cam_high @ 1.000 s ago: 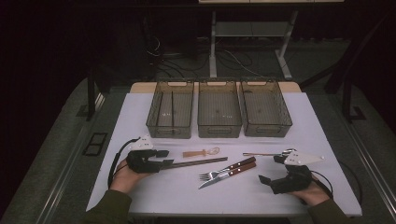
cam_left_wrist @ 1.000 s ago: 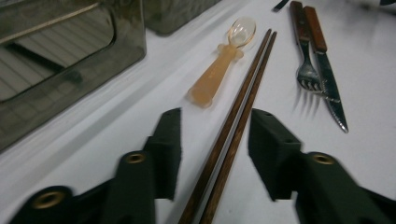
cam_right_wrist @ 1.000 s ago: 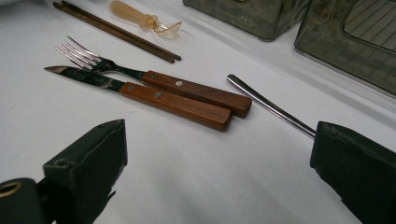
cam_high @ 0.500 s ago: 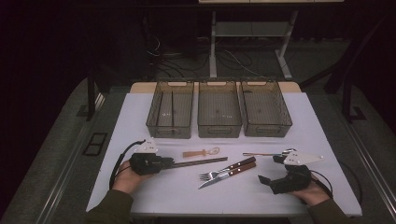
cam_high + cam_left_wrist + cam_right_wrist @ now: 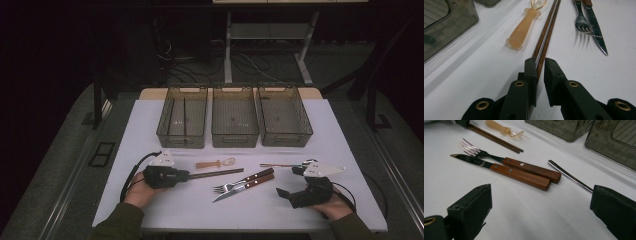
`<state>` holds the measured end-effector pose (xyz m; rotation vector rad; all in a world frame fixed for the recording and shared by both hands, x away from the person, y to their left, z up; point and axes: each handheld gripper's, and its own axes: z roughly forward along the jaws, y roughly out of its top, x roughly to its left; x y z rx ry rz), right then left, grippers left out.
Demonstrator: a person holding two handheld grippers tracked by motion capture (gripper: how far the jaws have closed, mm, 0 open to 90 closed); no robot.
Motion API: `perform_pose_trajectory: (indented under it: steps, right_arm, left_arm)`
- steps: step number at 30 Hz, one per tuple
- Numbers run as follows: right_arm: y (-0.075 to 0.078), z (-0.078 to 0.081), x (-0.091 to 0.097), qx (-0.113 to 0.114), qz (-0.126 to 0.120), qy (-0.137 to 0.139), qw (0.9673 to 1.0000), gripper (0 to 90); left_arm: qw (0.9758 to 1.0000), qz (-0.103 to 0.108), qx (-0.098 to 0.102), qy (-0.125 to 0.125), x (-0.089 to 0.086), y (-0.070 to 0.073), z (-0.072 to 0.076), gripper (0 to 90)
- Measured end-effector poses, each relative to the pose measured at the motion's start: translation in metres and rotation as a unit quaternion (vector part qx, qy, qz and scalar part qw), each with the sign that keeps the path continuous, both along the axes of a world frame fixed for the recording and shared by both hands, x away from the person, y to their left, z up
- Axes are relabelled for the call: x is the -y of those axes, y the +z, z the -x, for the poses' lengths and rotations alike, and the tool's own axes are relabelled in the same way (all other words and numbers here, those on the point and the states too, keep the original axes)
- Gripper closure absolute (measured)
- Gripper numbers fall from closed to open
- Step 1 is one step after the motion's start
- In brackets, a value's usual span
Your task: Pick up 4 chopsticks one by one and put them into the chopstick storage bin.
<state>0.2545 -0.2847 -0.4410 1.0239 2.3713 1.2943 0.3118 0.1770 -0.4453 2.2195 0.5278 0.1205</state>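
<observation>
A pair of dark brown chopsticks (image 5: 215, 173) (image 5: 546, 32) lies on the white table. My left gripper (image 5: 187, 175) (image 5: 540, 65) has just been closing and is shut on their near end, low over the table. An orange-handled clear spoon (image 5: 212, 163) (image 5: 522, 27) lies just beyond them. A wooden-handled fork (image 5: 240, 182) (image 5: 481, 153) and knife (image 5: 245, 187) (image 5: 506, 171) lie side by side mid-table. My right gripper (image 5: 289, 181) (image 5: 541, 195) rests open at the right, with nothing between its jaws. A slim metal utensil (image 5: 280, 165) (image 5: 571, 177) lies just beyond it.
Three smoky plastic bins (image 5: 182, 140) (image 5: 235, 140) (image 5: 285, 139) stand in a row at the back of the table. The left bin holds one thin dark stick (image 5: 184, 117). The table's front edge runs just below both hands.
The left gripper has shifted slightly and its jaws now sit tight on the chopsticks' near end. The right hand and the cutlery have not moved.
</observation>
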Motion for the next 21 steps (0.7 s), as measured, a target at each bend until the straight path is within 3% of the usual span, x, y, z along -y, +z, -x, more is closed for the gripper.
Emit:
perform_pose_trajectory:
  steps: [3,21]
  right_arm:
    - [0.0,0.0,-0.0001,0.0,0.0,0.0,1.0,4.1]
    - [-0.0001,0.0001,-0.0002,0.0,-0.001,0.003,1.0,4.1]
  left_arm:
    - [1.0,-0.008,-0.003,-0.001,0.0011,-0.002,-0.001,79.5]
    - [0.9994,-0.013,-0.018,-0.027,0.0065,-0.0056,0.0013,76.4]
